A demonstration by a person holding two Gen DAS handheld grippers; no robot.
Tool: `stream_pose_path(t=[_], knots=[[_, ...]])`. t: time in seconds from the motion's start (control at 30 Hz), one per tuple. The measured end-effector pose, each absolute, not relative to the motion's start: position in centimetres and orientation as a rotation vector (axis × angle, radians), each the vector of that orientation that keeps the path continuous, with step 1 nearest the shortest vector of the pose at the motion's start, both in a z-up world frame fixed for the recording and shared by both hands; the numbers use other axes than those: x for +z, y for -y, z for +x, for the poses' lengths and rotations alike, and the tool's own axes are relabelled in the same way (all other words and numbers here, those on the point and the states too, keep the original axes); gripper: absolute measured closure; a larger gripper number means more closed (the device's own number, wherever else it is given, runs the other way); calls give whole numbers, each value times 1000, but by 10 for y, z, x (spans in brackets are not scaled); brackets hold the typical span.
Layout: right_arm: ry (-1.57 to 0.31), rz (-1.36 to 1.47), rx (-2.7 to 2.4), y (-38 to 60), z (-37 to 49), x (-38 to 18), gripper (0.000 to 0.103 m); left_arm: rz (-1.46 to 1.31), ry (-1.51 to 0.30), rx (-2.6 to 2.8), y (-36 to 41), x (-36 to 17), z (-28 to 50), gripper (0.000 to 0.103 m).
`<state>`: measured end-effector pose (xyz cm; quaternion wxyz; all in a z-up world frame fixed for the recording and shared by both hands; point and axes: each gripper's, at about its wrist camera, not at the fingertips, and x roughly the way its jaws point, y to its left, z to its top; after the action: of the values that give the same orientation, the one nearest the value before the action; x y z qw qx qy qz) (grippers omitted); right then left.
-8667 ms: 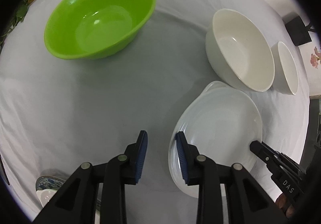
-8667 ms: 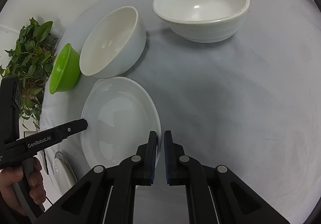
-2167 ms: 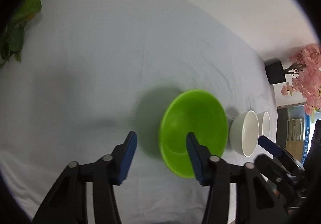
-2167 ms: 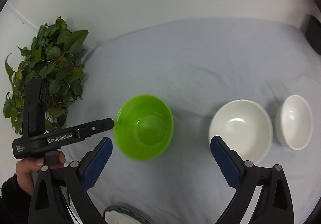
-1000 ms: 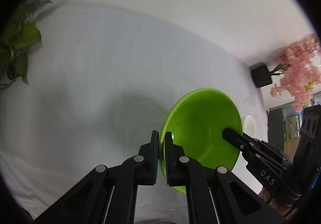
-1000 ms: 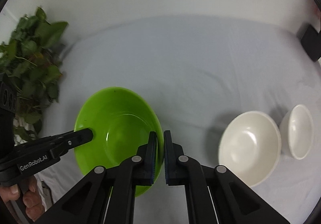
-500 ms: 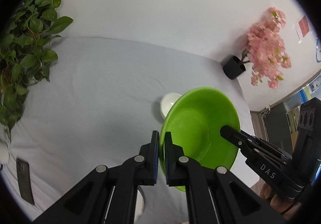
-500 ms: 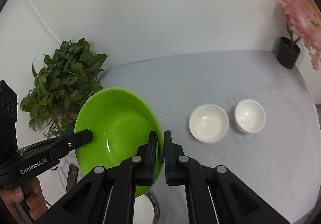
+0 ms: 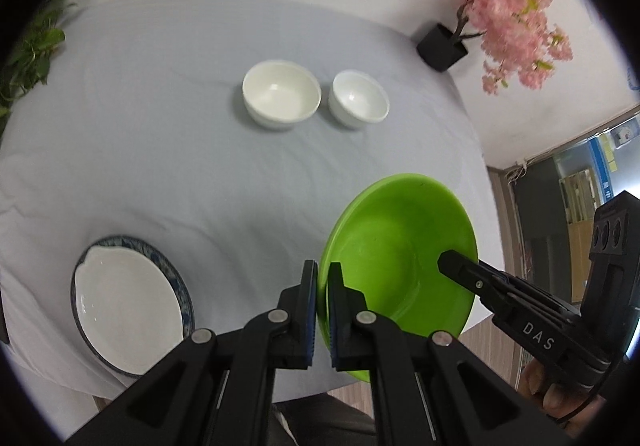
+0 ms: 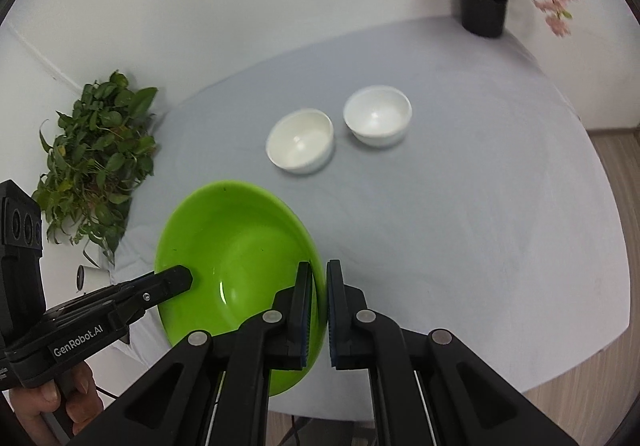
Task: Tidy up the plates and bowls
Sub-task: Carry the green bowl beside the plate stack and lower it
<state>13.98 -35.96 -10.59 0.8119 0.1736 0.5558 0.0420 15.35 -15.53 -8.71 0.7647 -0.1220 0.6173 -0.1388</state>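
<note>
Gripping one green bowl (image 9: 400, 246), both grippers, left gripper (image 9: 322, 286) and right gripper (image 10: 318, 286), hover above two white bowls (image 9: 281, 94).

Grey-clothed table (image 9: 168, 150) carries two white bowls (image 9: 281, 94) side by side and a blue-rimmed plate (image 9: 130, 304).

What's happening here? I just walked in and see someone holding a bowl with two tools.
A person is carrying the green bowl above the table, with the left hand-held gripper and the right hand-held gripper each clamped on opposite sides of its rim. Two white bowls sit side by side farther back, and a white plate rests on a blue-rimmed one.
</note>
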Motion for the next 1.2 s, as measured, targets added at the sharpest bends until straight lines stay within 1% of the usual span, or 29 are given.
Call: stream_pose_path(t=[0.13,0.33,0.5,0.63,0.77,0.9,1.0,1.07,1.1,1.13,1.17,1.2], knots=[[-1255,358,86,365,125,-154,99,-258,-1416,-279,156,-121,148,99],[-1354,337,73,349,123,-222,98,-259,-1509,-249,156,-176,143,99],[-1406,336,47,350,119,-263,98,-254,-1558,-249,160,-207,142,98],[-1407,355,19,355,110,-284,98,-259,-1575,-255,162,-220,139,98],[-1407,393,4,358,107,-295,98,-254,-1573,-247,164,-227,136,97],[-1382,372,0,357,104,-298,97,-275,-1557,-249,164,-228,133,97],[-1386,378,-10,359,105,-301,93,-308,-1555,-250,162,-228,130,98],[-1386,394,-8,361,109,-300,92,-295,-1543,-248,159,-223,130,95],[-1380,402,-6,363,109,-298,90,-291,-1534,-254,158,-218,129,87],[-1375,413,-4,359,110,-295,81,-293,-1522,-266,156,-211,129,73],[-1365,439,10,362,109,-291,61,-297,-1494,-276,154,-200,128,66],[-1345,469,28,367,108,-283,49,-292,-1452,-284,152,-186,126,53]])
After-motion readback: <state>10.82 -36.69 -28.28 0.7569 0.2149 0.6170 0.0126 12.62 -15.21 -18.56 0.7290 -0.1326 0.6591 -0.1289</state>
